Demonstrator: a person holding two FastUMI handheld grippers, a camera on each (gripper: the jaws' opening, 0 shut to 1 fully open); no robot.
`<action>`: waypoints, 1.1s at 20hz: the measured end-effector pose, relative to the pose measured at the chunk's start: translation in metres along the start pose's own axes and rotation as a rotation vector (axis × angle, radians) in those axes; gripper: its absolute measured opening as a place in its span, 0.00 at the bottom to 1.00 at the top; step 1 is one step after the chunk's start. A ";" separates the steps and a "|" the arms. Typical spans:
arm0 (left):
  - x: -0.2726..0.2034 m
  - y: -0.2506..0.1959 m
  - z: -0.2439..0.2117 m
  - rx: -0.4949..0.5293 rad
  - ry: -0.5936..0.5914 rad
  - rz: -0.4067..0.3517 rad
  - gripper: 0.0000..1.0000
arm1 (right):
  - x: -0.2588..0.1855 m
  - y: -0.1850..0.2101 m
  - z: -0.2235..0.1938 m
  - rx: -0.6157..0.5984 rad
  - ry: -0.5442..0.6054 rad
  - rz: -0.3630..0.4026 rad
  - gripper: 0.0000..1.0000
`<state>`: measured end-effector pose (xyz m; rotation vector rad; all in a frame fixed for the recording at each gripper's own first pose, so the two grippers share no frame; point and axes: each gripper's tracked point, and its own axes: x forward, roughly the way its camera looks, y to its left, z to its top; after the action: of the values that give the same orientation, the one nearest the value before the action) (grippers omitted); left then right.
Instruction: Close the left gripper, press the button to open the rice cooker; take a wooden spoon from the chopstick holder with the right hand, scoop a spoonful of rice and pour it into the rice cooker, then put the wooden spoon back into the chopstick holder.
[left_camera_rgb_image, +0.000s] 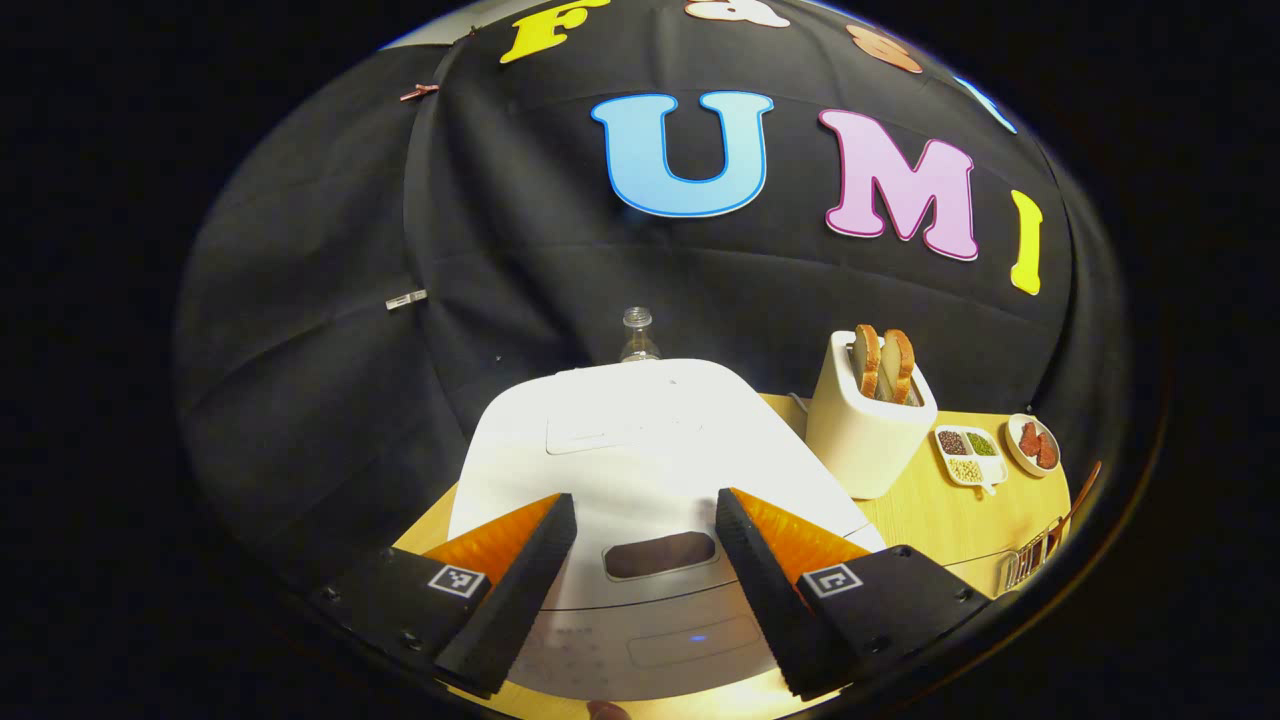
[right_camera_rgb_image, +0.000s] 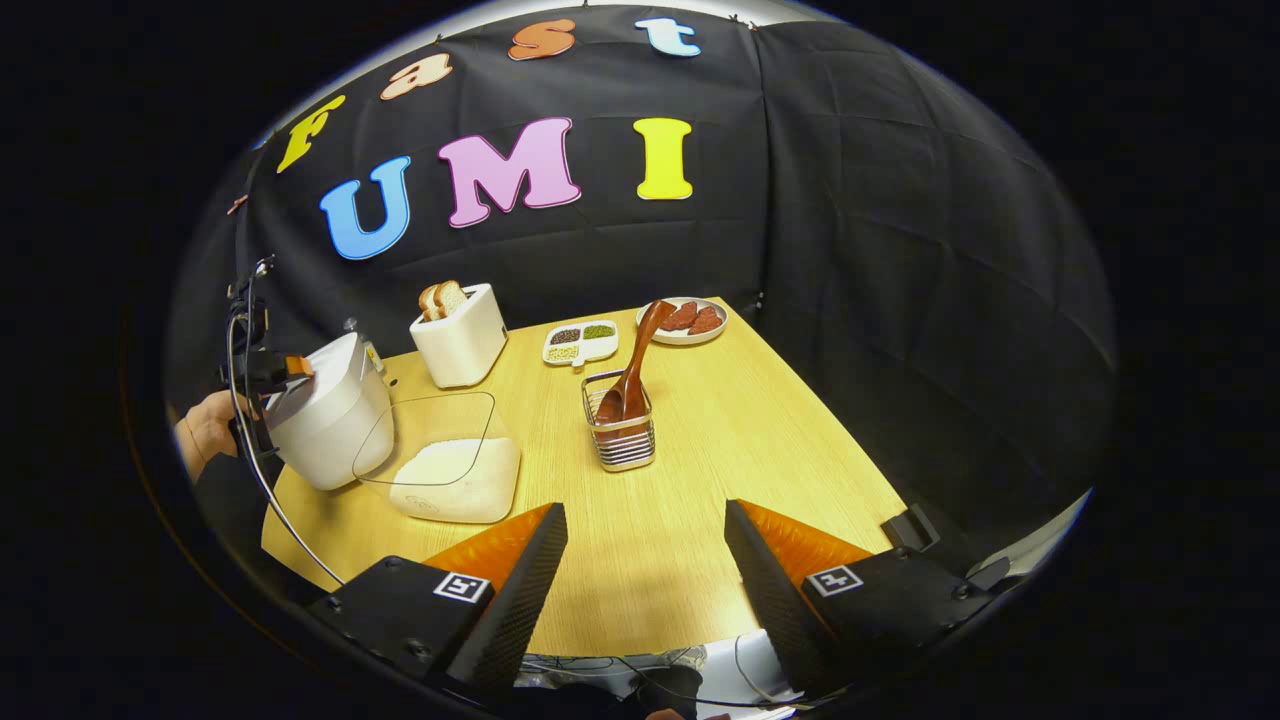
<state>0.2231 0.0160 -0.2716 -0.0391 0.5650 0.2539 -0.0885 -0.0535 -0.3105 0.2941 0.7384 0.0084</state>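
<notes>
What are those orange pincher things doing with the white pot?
A person holds a pair of tongs in each hand. The left tongs hover open over the closed white rice cooker, near its button. The right tongs wait open above the table, holding nothing. The wooden spoon stands in the chopstick holder, beside a box of rice.

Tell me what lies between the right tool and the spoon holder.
Bare table only. In the right gripper view, nothing stands between the open right tool and the holder with the spoon.
</notes>
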 end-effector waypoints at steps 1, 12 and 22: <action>0.001 0.000 0.000 -0.004 -0.008 -0.004 1.00 | 0.000 0.001 0.000 -0.001 -0.001 0.001 0.99; -0.018 -0.001 0.005 0.012 -0.138 -0.093 0.96 | -0.012 0.001 0.017 -0.032 -0.038 -0.006 0.99; -0.082 0.016 0.046 0.014 -0.301 -0.234 0.96 | -0.007 0.026 0.065 -0.110 -0.115 0.019 0.99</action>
<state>0.1759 0.0178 -0.1885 -0.0518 0.2589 0.0257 -0.0484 -0.0467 -0.2536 0.1949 0.6184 0.0493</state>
